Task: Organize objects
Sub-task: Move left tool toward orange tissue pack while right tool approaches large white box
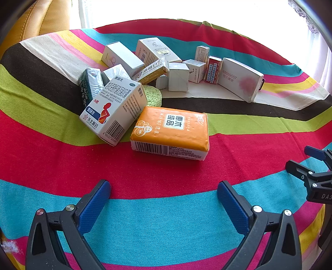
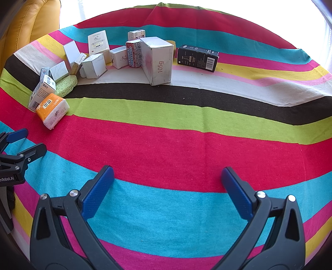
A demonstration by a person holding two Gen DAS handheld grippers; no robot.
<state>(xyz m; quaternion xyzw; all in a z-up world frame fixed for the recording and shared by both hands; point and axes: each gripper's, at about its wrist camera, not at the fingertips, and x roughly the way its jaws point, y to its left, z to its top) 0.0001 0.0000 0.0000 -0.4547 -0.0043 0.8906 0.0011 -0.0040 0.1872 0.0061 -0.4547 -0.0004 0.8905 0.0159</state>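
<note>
An orange tissue pack (image 1: 170, 130) lies on the striped cloth just ahead of my left gripper (image 1: 164, 189), which stands open and empty. Leaning against its left is a white medicine box (image 1: 113, 109) with a red figure. Behind them sits a jumble of several small white boxes (image 1: 178, 76), a red box (image 1: 212, 69) and a green sponge (image 1: 152, 95). My right gripper (image 2: 167, 176) is open too, empty, over the red and blue stripes. From there the orange pack (image 2: 51, 111) is far left, a tall white box (image 2: 158, 62) and a black box (image 2: 198, 58) lie further back.
The striped tablecloth (image 2: 186, 145) covers the whole table. A yellow leather chair (image 1: 41, 18) stands behind the far left edge. Bright windows lie beyond the far edge. The right gripper's fingers (image 1: 313, 153) show at the left view's right edge.
</note>
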